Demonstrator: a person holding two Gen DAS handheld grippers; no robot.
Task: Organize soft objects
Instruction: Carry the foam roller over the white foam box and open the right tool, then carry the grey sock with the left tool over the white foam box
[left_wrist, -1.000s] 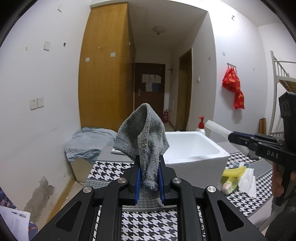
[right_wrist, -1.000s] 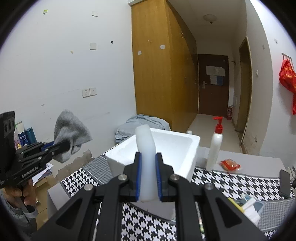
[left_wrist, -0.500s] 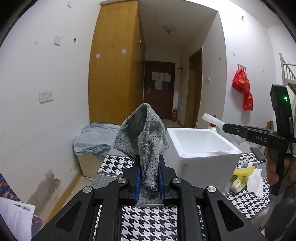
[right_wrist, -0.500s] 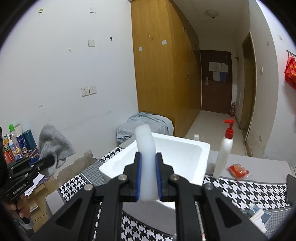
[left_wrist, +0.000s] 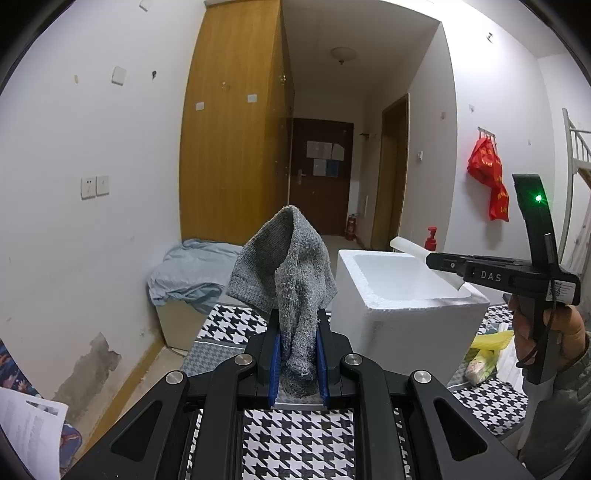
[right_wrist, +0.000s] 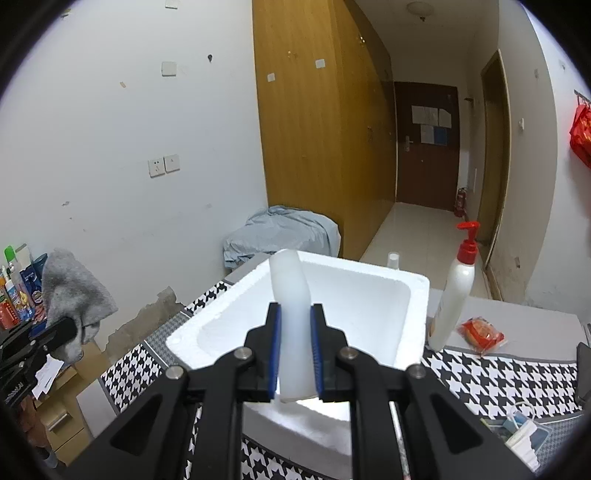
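My left gripper (left_wrist: 297, 350) is shut on a grey knitted sock (left_wrist: 286, 273) and holds it up, left of a white foam box (left_wrist: 402, 295). The sock also shows at the left of the right wrist view (right_wrist: 70, 295). My right gripper (right_wrist: 295, 347) is shut on a white foam strip (right_wrist: 290, 325) and holds it over the open foam box (right_wrist: 229, 321). In the left wrist view the right gripper (left_wrist: 432, 260) reaches over the box with the strip's end (left_wrist: 404, 245) sticking out.
A houndstooth cloth (right_wrist: 498, 373) covers the table. A white pump bottle (right_wrist: 456, 291) and a red packet (right_wrist: 480, 334) stand right of the box. Yellow and white items (left_wrist: 487, 350) lie beyond it. A blue sheet (left_wrist: 188, 273) covers a low box by the wall.
Both grippers have moved closer to the foam box. The right gripper with the strip now hangs over the box opening. The left gripper still holds the sock.
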